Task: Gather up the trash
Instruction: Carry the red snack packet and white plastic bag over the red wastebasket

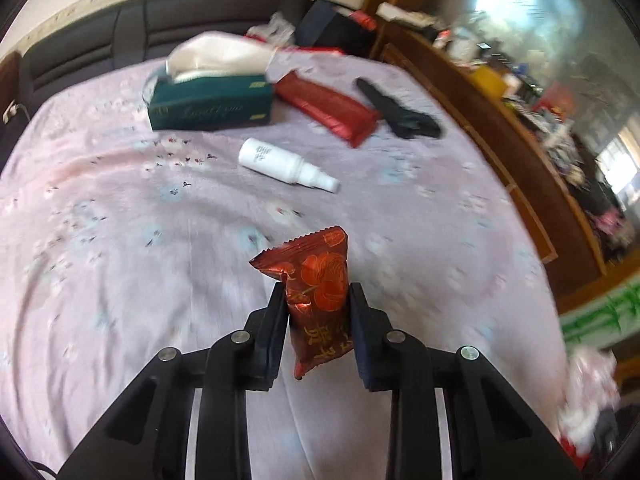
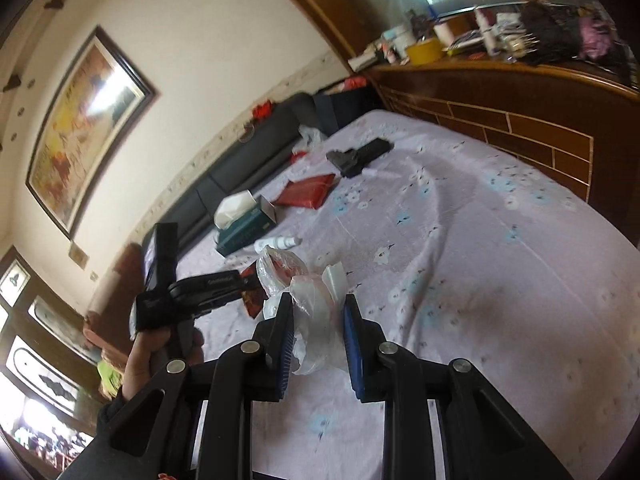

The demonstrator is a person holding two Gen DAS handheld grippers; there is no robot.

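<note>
Left wrist view, bed: lilac flowered bedsheet [image 1: 120,208] fills the frame, blurred at its edges.
Headboard shelf: clutter on the wooden headboard [image 2: 520,128] is too smeared to name.
Tissue box: green tissue box [image 1: 210,100] far left, red packet [image 1: 328,108] just right of it.
Bottle: white bottle [image 1: 286,166] lying mid-bed.
Right gripper [image 2: 318,312]: clamped on a clear plastic bag [image 2: 312,320], contents unclear.
Left gripper [image 1: 318,300]: pinching a red snack wrapper [image 1: 320,296], lower end between the jaws.

Open bedspread [image 1: 120,240] lies ahead; tissue box [image 1: 210,100], white bottle [image 1: 286,166] and red packet [image 1: 328,108] crowd the far side.
</note>
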